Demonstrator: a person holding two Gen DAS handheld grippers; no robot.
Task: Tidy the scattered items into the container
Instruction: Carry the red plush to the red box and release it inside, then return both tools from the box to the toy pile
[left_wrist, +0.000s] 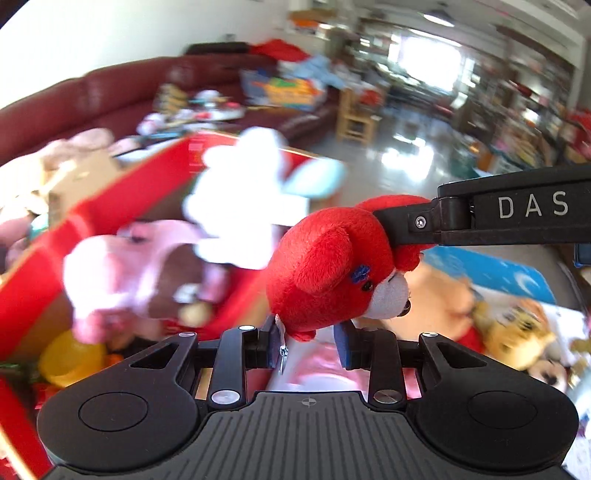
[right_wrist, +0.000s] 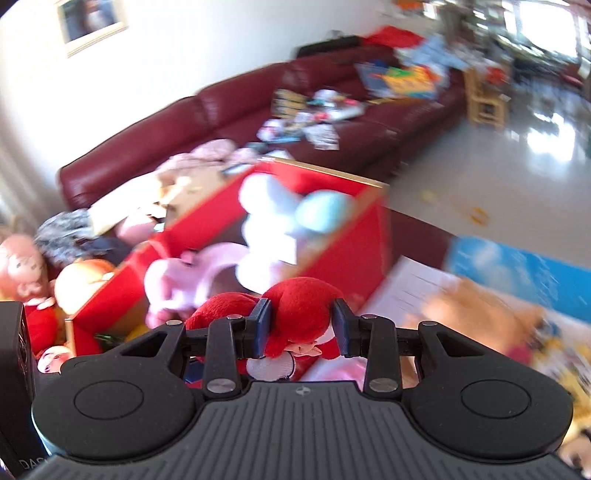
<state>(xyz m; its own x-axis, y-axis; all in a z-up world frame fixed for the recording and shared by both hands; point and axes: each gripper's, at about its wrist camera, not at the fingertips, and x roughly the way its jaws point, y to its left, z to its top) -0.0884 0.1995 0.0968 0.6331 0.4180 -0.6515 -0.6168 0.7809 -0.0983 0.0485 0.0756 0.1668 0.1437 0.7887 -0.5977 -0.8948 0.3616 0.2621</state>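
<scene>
Both grippers hold one red plush bear (left_wrist: 332, 266). My left gripper (left_wrist: 308, 345) is shut on its lower part. My right gripper (right_wrist: 301, 332) is shut on the bear (right_wrist: 299, 310), and its finger shows in the left wrist view (left_wrist: 406, 223) pressing the bear's head. The bear hangs beside the near right edge of the red box (right_wrist: 365, 243), which holds a pink plush (right_wrist: 184, 280), a white and pale blue plush (right_wrist: 280, 221) and a yellow toy (left_wrist: 70, 358).
An orange plush (right_wrist: 480, 314) lies on blue and white printed sheets (right_wrist: 517, 269) at the right. A dark red sofa (right_wrist: 221, 107) strewn with papers and toys stands behind the box. Dolls (right_wrist: 22, 266) lie at the left. A shiny floor (right_wrist: 517, 166) lies at the far right.
</scene>
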